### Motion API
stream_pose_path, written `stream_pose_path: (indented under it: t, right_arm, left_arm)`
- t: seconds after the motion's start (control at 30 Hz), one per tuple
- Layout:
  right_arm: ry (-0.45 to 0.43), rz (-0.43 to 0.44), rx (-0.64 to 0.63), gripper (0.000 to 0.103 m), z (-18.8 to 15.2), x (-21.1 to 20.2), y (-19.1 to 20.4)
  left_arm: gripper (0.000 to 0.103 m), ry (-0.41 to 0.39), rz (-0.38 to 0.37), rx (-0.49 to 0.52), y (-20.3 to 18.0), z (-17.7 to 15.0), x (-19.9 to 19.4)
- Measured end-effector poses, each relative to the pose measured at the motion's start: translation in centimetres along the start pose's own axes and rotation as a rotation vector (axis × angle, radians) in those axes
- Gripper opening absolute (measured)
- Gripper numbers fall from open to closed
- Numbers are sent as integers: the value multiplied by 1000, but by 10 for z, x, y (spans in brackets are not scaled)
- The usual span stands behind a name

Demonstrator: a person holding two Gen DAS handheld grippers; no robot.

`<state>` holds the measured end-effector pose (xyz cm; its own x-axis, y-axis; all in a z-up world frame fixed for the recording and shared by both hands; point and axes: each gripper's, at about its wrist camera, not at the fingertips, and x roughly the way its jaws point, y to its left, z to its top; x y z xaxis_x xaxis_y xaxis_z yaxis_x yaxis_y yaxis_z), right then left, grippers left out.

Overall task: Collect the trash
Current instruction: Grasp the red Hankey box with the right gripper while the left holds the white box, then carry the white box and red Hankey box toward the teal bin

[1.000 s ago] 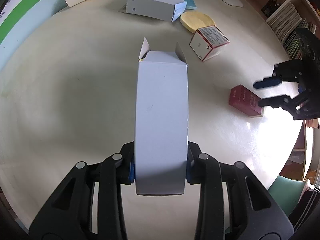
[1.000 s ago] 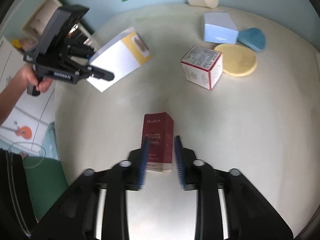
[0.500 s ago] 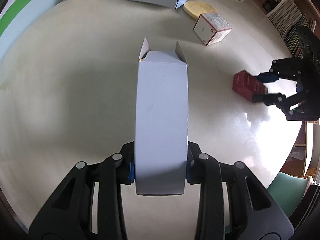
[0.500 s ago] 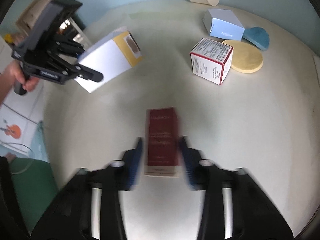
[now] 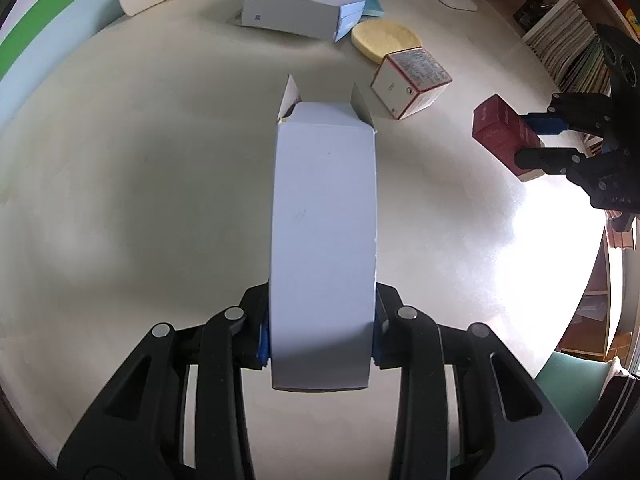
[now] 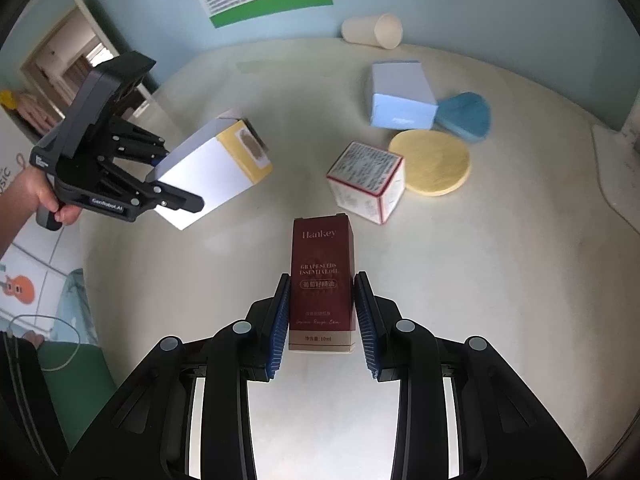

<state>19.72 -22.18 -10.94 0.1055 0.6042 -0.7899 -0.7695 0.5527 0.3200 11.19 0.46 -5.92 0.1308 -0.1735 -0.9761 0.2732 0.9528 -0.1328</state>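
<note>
Two loads, one in each tong. Left gripper (image 5: 322, 336): set narrow and clamped on the near end of a white carton (image 5: 324, 220), pads flat on its two slim sides, flaps open at the far end, carton held above the table (image 5: 140, 200). Right gripper (image 6: 322, 316): jaws just been closing, a dark red box (image 6: 322, 276) between the blue pads (image 6: 280, 320) and gripped near its lower end; seen from the left view, apparently lifted off the table.

Probably light, both of them, and only thin cardboard: stiff along the edges, soft on the wide faces, easy to dent under hard pressure. Glossy print on the red box, so perhaps a little slippery when tilted. Better to hold across the narrow sides, as now, and closer to the middle for the long carton, to avoid swinging.

Further out, lying on the table: a red-and-white cube box (image 6: 366, 182), a pale blue box (image 6: 400, 96), a yellow round sponge (image 6: 432, 162), a blue sponge (image 6: 466, 114) and a paper cup (image 6: 372, 30) on its side near the wall.
</note>
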Motion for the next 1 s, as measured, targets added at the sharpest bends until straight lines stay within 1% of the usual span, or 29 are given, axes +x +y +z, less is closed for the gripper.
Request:
stream_pose_path:
  t: [0.23,0.37,0.57,0.8,0.87,1.0]
  right_arm:
    - [7,-10,9,33,-10,-6,4]
    - [2,-18,35,33,-17,-7,5]
    - [-21,-46,82,33,-38,-21,7]
    - [-58,-103,186,33,-78,-43,11]
    - [-71,-122,223,33,-92,-51,12]
    - [-107,-172,335,33,-134,-69,15]
  left_arm:
    - [32,12,-4,36,-8,-1,2]
    - [32,13,-8,54,-13,1,3]
    - [32,3,-23,115,-28,3,2]
    - [32,12,-51,227,-51,4,2]
    - [32,23,-61,271,-67,5,5]
    - [32,50,-98,376,-99,7,12]
